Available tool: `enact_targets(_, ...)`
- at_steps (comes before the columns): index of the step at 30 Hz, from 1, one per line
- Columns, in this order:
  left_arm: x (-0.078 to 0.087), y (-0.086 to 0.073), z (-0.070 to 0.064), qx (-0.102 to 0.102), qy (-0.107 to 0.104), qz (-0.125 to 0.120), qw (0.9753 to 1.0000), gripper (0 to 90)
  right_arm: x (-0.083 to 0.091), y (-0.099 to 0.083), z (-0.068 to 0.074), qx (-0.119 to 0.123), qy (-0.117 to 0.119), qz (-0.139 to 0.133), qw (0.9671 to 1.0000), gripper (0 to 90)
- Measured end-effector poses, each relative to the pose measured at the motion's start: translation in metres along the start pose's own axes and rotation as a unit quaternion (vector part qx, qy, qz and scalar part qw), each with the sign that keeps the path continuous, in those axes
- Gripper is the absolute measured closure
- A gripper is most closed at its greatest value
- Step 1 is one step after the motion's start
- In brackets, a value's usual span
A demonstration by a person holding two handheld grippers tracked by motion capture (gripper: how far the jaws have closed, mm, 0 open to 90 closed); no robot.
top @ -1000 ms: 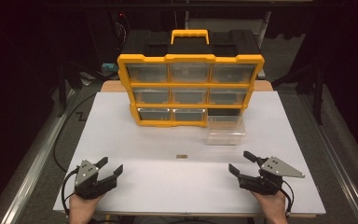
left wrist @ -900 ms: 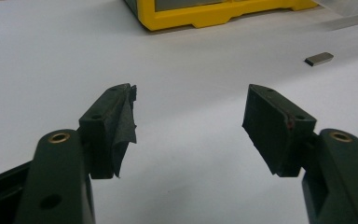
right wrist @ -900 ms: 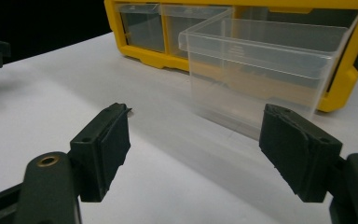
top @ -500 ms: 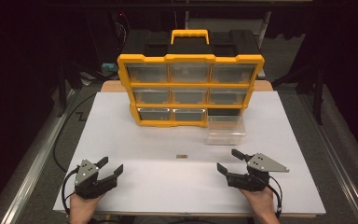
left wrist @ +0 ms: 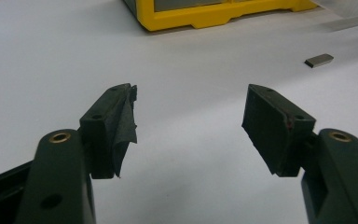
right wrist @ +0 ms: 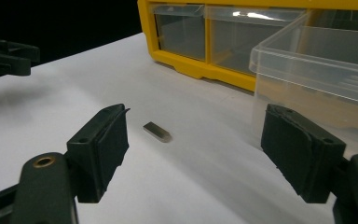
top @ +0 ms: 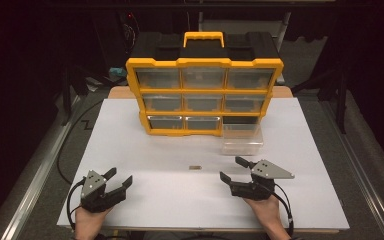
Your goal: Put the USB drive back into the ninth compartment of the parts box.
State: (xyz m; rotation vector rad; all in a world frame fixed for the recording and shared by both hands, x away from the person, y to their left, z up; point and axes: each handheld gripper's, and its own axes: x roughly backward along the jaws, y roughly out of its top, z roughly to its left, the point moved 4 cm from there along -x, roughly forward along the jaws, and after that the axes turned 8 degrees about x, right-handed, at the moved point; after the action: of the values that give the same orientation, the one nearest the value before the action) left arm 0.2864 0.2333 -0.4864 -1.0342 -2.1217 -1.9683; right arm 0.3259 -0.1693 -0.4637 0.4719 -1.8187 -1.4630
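A small flat metal piece [top: 195,167] lies on the white table, in front of the yellow drawer organizer [top: 204,95]. My right gripper [top: 233,169] is open just right of that piece, and in the right gripper view the metal piece [right wrist: 157,132] lies a little ahead between the jaws. A clear plastic drawer [top: 242,139] rests pulled out on the table below the organizer's empty bottom-right slot. My left gripper [top: 118,177] hovers open near the table's front left with nothing between its jaws; its own view shows the metal piece [left wrist: 319,60] far off to the right.
The white table top [top: 145,155] spans the work area, with the organizer standing at its back. Black cables trail from both grippers near the front edge. Dark floor and metal rails flank the table on both sides.
My right gripper has moved left and forward toward the small metal piece. The left gripper has stayed put.
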Motion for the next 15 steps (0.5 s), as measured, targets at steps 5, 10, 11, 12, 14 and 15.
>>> enact_targets(5, 0.000, 0.000, 0.000, 0.001, 0.001, -0.001, 1.0000, 34.8, -0.011, 0.002, 0.007, 0.009, 0.011, 0.008, 0.9999, 22.8)
enact_targets(10, 0.000, 0.000, 0.001, 0.002, 0.001, -0.002, 1.0000, 34.8, -0.029, 0.004, 0.013, 0.012, 0.026, 0.023, 0.9993, 23.1)
enact_targets(11, 0.000, 0.000, 0.001, 0.002, 0.001, -0.001, 1.0000, 34.8, -0.029, 0.004, 0.013, 0.012, 0.026, 0.023, 0.9993, 23.1)
enact_targets(12, 0.000, 0.000, 0.001, 0.001, 0.000, -0.001, 1.0000, 34.7, -0.031, 0.004, 0.015, 0.012, 0.028, 0.026, 0.9992, 23.2)
enact_targets(14, 0.000, 0.001, 0.000, 0.002, -0.002, -0.003, 1.0000, 34.4, -0.036, 0.005, 0.016, 0.011, 0.031, 0.030, 0.9990, 23.3)
enact_targets(15, 0.000, 0.001, 0.000, 0.002, -0.002, -0.004, 1.0000, 34.3, -0.038, 0.006, 0.017, 0.009, 0.032, 0.030, 0.9990, 23.3)
